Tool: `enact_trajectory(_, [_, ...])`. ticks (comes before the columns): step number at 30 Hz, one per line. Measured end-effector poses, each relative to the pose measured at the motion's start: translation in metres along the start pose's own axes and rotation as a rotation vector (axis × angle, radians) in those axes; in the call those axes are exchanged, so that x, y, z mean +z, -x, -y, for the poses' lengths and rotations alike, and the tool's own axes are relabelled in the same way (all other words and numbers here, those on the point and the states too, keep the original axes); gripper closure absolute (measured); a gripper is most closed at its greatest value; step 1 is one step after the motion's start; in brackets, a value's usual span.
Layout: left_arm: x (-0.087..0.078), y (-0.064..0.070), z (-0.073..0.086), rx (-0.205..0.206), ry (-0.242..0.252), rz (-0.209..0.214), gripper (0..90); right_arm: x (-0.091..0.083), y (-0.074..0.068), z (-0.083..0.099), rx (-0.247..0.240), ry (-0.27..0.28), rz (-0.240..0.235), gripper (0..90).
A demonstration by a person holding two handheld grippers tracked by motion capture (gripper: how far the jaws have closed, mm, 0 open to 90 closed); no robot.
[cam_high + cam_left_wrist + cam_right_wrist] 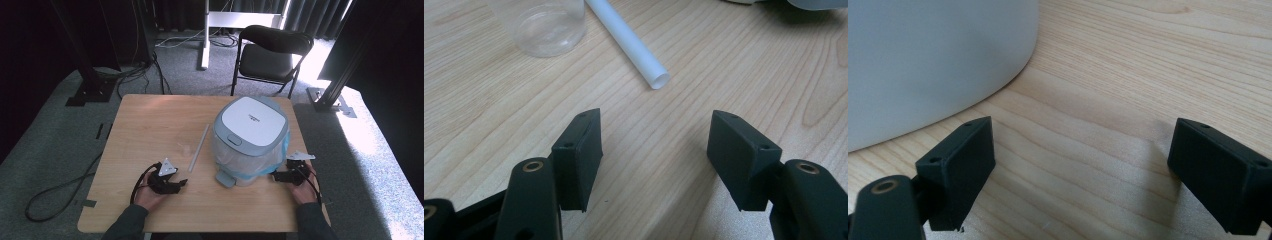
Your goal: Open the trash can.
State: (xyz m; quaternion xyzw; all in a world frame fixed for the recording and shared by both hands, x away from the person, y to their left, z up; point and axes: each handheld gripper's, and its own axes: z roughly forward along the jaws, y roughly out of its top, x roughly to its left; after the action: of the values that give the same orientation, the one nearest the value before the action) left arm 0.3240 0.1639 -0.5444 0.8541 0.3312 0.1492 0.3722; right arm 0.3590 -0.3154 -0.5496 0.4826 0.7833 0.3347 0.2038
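A white and grey pedal bin (250,135) with a shut lid and a plastic liner stands on the wooden table (145,120), right of centre. A white tube (199,147) lies left of it, beside a clear plastic cup (186,148). My left gripper (181,183) rests open near the front edge, left of the bin. Its jaws (656,150) hold nothing, with the tube's open end (658,80) and the cup (544,25) just beyond. My right gripper (276,176) is open at the bin's right base. The bin's white wall (933,60) stands left of its empty jaws (1083,165).
A black folding chair (270,55) stands beyond the table's far edge, with a white stand (205,35) and cables on the grey carpet. Black frame posts (340,75) flank the table. The table's left half is bare wood.
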Motion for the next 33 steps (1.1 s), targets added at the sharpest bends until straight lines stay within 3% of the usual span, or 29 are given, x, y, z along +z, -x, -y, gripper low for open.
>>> enact_trajectory(22, [0.0, -0.004, -0.004, -0.007, -0.027, -0.023, 42.7, 0.0, 0.0, 0.0, 0.008, -0.001, 0.005, 11.0])
enact_trajectory(33, [-0.004, -0.003, -0.013, -0.041, -0.028, -0.02, 42.9, 0.0, 0.0, 0.0, 0.01, -0.001, 0.008, 11.1])
